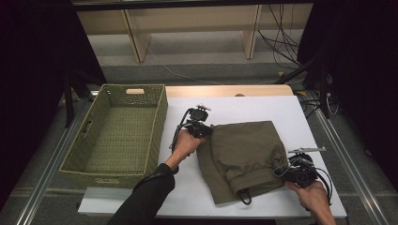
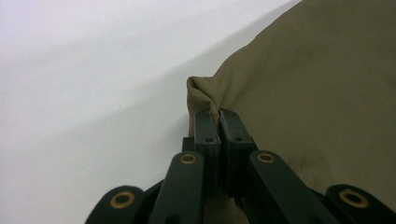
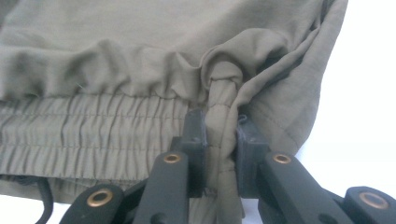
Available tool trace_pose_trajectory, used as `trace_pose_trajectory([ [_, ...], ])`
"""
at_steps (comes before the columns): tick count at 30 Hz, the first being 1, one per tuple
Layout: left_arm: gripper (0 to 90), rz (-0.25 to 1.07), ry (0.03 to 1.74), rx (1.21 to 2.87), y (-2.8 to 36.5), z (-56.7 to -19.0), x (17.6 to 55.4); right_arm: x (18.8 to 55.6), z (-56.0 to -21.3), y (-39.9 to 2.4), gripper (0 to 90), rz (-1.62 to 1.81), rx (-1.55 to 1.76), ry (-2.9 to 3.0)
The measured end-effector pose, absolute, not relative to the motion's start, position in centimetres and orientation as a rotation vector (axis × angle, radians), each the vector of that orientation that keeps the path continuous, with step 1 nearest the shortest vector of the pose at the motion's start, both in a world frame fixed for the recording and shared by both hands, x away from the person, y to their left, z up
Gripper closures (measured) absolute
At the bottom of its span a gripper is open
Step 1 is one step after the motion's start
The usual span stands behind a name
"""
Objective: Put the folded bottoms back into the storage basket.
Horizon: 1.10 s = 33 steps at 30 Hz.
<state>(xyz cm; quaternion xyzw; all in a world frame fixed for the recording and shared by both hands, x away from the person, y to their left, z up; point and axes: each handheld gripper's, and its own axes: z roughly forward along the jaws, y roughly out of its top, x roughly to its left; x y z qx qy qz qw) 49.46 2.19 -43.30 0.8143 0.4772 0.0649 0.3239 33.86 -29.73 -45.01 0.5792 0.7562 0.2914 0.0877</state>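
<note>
One folded olive-green garment (image 1: 244, 157) lies on the white table (image 1: 263, 108), right of centre, with an elasticated waistband (image 3: 93, 130) and one dark drawstring (image 1: 245, 197) trailing at its near edge. Two hand-held grippers are in use, one per hand. The left gripper (image 1: 202, 129) sits at the garment's far left corner; in the left gripper view its two jaws are pressed almost together, pinching a small bunched fold of the cloth (image 2: 201, 95). The right gripper (image 1: 287, 169) sits at the garment's near right edge; in the right gripper view its two jaws stand a little apart with a thick gathered fold of waistband fabric (image 3: 219, 126) between them, both pads bearing on it. One woven green basket (image 1: 89, 159) stands on the table's left, just beside the garment's side, holding nothing visible.
</note>
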Motion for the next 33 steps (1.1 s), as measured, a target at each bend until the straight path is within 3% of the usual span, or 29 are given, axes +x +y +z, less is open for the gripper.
trace_pose_trajectory([
  [18,86.7,0.228,1.172,2.146,2.2,-38.7,49.1,32.6,-41.5,-28.6,79.1,1.011,1.642,2.169],
  [33,86.7,0.267,1.188,2.121,6.3,-34.6,49.3,33.3,-38.8,-25.5,79.2,1.086,1.542,2.184],
])
